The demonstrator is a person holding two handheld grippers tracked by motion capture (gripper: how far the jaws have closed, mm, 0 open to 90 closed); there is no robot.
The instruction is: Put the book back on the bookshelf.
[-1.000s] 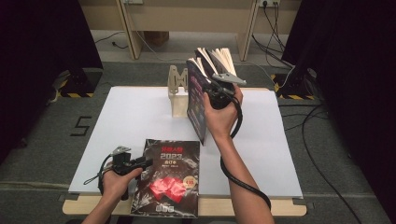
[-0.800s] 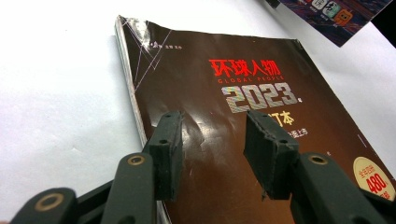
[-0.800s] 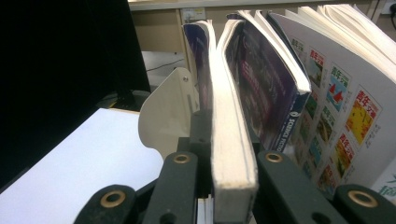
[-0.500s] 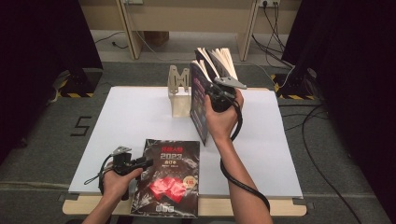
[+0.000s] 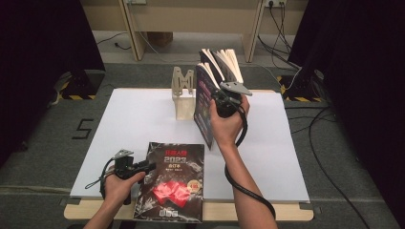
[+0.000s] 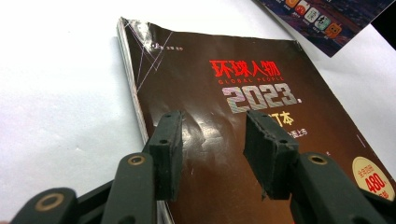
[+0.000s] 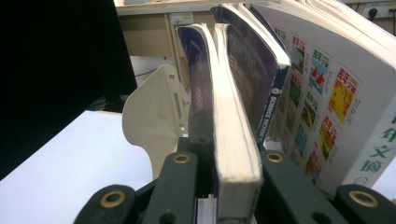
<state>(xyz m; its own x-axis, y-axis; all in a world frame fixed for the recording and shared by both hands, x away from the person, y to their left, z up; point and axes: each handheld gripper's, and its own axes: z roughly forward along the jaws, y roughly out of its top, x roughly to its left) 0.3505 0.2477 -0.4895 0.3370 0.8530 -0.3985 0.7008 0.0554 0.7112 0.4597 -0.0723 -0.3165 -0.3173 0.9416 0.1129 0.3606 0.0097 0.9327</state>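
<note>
Shifted barely rightward since before: right gripper [image 5: 224, 102], clamped on upright thick purple-covered book [image 5: 204, 107], far centre of white table [image 5: 143, 114], beside cream metal bookend [image 5: 182, 93]. Left gripper [image 6: 212, 140] unchanged, jaws parted, unclenched over glossy dark-brown magazine [image 5: 172, 181] lying flat, near edge.
</note>
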